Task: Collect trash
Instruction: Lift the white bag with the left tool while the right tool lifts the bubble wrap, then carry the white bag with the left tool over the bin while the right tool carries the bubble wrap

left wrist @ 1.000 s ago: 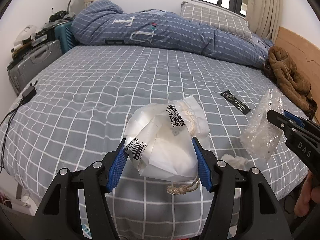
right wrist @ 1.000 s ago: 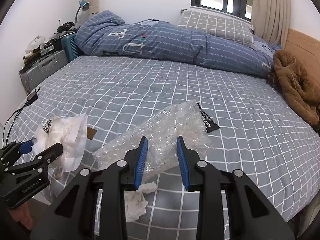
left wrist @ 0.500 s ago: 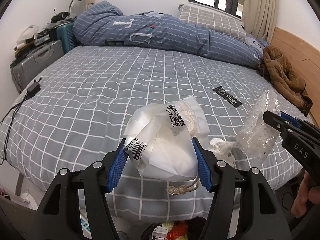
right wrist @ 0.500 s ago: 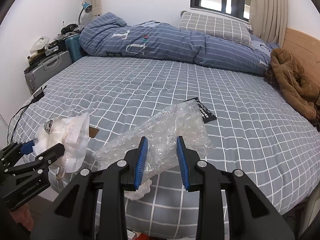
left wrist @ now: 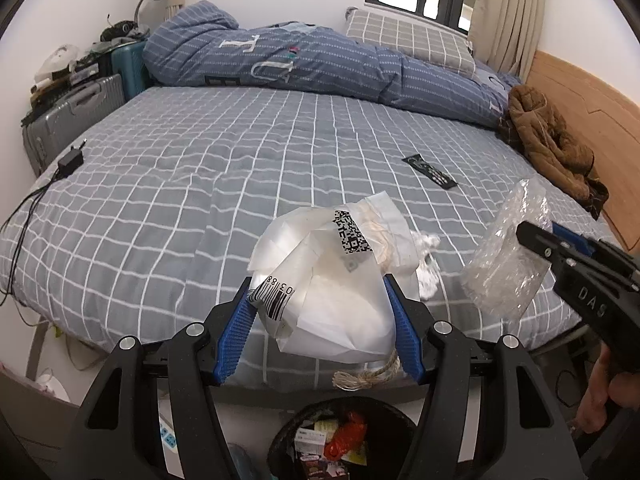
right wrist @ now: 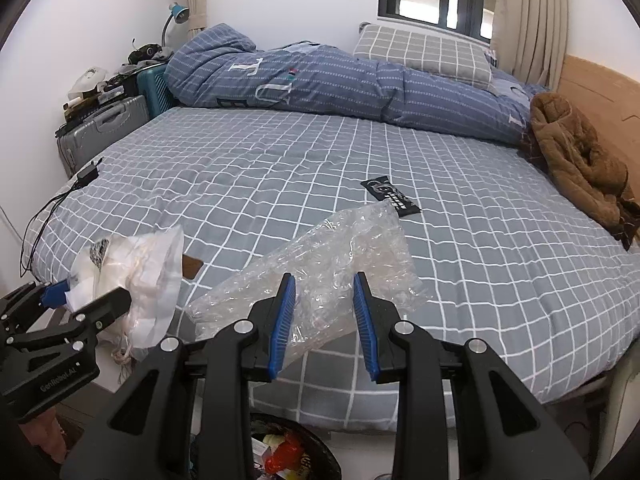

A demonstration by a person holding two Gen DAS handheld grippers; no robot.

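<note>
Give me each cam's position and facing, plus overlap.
Left wrist: on left gripper, faces bed and trash bin; grips white bag; right gripper, a hand show.
Right wrist: on right gripper, same facing; grips bubble wrap; left gripper shows.
Shared: bed, bin, black wrapper.

The bed (left wrist: 240, 168) carries a folded blue quilt (left wrist: 320, 68), 1 pillow (left wrist: 408, 40), a brown coat (left wrist: 552, 140), a black wrapper (left wrist: 430, 171), a crumpled tissue (left wrist: 426, 248) and a charger (left wrist: 70, 158).
</note>
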